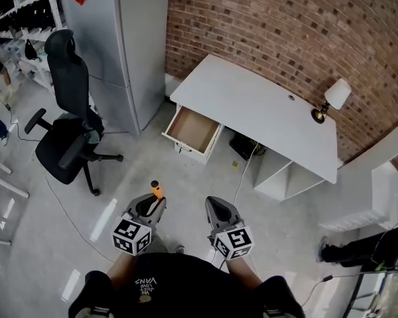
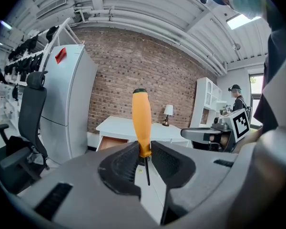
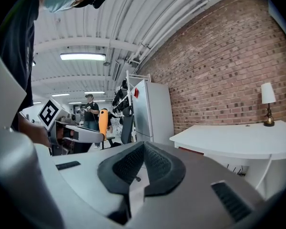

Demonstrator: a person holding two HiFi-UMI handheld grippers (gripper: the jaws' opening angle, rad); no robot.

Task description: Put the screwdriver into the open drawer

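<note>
Item: screwdriver transfer, carry stage. Far left, a black office chair [image 1: 67, 132] on the grey floor; right of it a tall grey metal cabinet [image 1: 129, 45] against the brick wall. Near centre-left, left claw [image 1: 150, 205], closed narrow on the screwdriver [image 1: 156, 191], which it grips at the foot of the orange handle; handle upright, black cap at the top. Far centre, the open drawer [image 1: 192, 130], pulled out from the left end of the white surface [image 1: 252, 105]; wooden bottom bare, nothing in it. Near centre-right, right claw [image 3: 141, 146], its pads drawn together with nothing between them. Far right, a small lamp [image 1: 333, 99] on the surface's far corner. Status, as judged: the tool is secured but well apart from the drawer, so the delivery is not yet begun. The next move calls for carrying the left claw forward over the drawer, lowering it inside the walls, tipping the tool toward flat, then parting the pads. View notes: the head view alone shows the drawer's inside and the floor between it and the claws; the left gripper view alone shows the thin dark shaft running down between the pads; the right gripper view alone shows the right claw's pads meeting.
</note>
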